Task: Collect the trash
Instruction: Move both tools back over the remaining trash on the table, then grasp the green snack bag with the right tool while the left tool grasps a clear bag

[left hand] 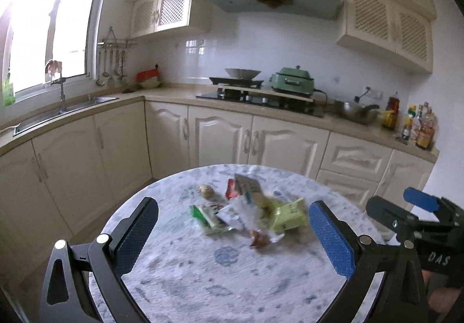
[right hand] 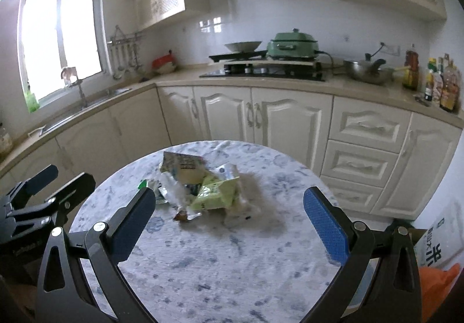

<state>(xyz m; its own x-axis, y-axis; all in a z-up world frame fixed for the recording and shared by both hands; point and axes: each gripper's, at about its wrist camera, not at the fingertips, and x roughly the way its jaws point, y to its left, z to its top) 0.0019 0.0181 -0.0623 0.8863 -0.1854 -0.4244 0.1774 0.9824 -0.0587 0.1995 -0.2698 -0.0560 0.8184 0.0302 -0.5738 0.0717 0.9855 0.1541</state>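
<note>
A pile of trash wrappers point(left hand: 246, 212) lies in the middle of a round table with a blue-patterned white cloth point(left hand: 203, 273). It holds a light green packet point(left hand: 288, 217), a green-and-white wrapper point(left hand: 207, 217), a red wrapper point(left hand: 231, 189) and a small brown piece point(left hand: 259, 239). My left gripper point(left hand: 233, 217) is open and empty, above the near side of the pile. My right gripper point(right hand: 229, 208) is open and empty, with the pile point(right hand: 200, 183) just beyond its left finger. The light green packet point(right hand: 217, 192) lies at the pile's front. Each gripper shows in the other's view, the right one point(left hand: 417, 212) and the left one point(right hand: 43, 192).
Cream kitchen cabinets point(left hand: 220, 137) run behind the table. On the counter are a hob point(left hand: 261, 98), a green cooker point(left hand: 293, 81), a steel wok point(left hand: 356, 112) and bottles point(left hand: 417, 125). A sink point(left hand: 58, 114) is at the left. An orange item point(right hand: 440, 291) and a white bag point(right hand: 435, 244) lie at the right.
</note>
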